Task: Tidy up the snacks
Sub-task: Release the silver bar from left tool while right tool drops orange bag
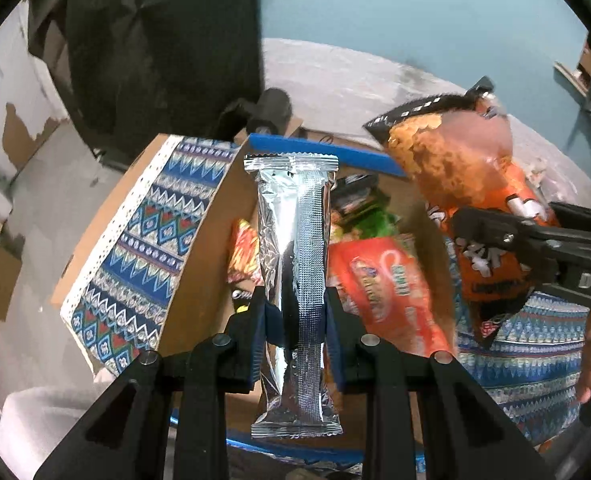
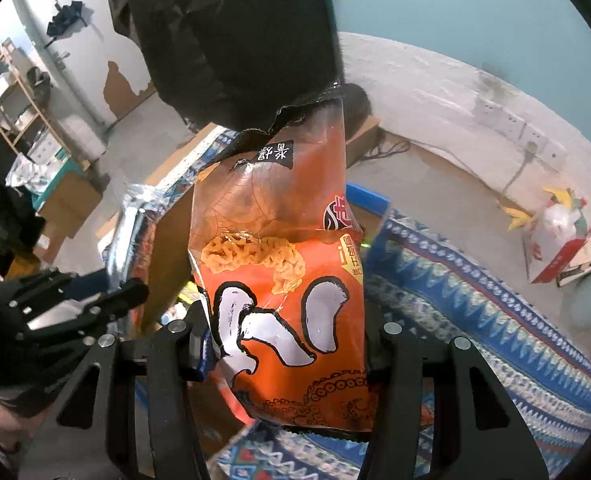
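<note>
Left wrist cam sits right behind the left gripper (image 1: pixel 295 320), looking steeply down along its fingers, v. close on the silver packet (image 1: pixel 293 280), open patterned box (image 1: pixel 135 240) just beyond. Right wrist cam likewise behind the right gripper (image 2: pixel 287 344), tilted down, the orange snack bag (image 2: pixel 283 280) filling its centre. Shared: same box, teal wall & grey floor; each cam catches the other gripper at its edge, w/ its packet.
</note>
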A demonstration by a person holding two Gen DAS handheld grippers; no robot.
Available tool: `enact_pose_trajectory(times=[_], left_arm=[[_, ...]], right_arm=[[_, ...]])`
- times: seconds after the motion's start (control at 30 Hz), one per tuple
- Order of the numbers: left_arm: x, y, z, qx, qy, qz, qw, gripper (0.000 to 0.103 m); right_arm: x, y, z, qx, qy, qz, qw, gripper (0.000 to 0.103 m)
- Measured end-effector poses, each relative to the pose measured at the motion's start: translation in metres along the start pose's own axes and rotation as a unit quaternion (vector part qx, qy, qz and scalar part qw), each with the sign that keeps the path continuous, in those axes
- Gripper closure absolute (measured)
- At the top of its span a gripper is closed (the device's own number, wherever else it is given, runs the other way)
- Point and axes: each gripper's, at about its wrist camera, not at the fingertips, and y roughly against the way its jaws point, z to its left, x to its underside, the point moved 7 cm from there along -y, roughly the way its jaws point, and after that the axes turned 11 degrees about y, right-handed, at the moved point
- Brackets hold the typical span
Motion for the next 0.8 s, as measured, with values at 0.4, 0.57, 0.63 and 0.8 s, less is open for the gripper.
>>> enact_pose_trajectory(times=[0.4, 0.57, 0.63, 0.8], left_arm=[[-0.008, 0.014, 0.016, -0.046, 0.018, -0.023, 0.9985, 0.03], [-0.008, 0.024, 0.012, -0.045, 0.007, -0.03, 0.9985, 0.026], [-0.009, 0.028, 0.009, -0.046, 0.0, -0.035, 0.9983, 0.025], [-0.01, 0.04, 0.004, -0.043, -0.002, -0.043, 0.9981, 0.022]], right_arm=[[-0.008, -0.019, 0.021, -0.019, 0.006, 0.015, 1.0, 0.05], [-0.012, -0.015, 0.025, -0.038, -0.001, 0.005, 0.999, 0.037], [-0.013, -0.01, 0.026, -0.034, 0.002, -0.005, 0.999, 0.03], [-0.015, 0.01, 0.022, -0.014, 0.01, -0.026, 1.0, 0.028]])
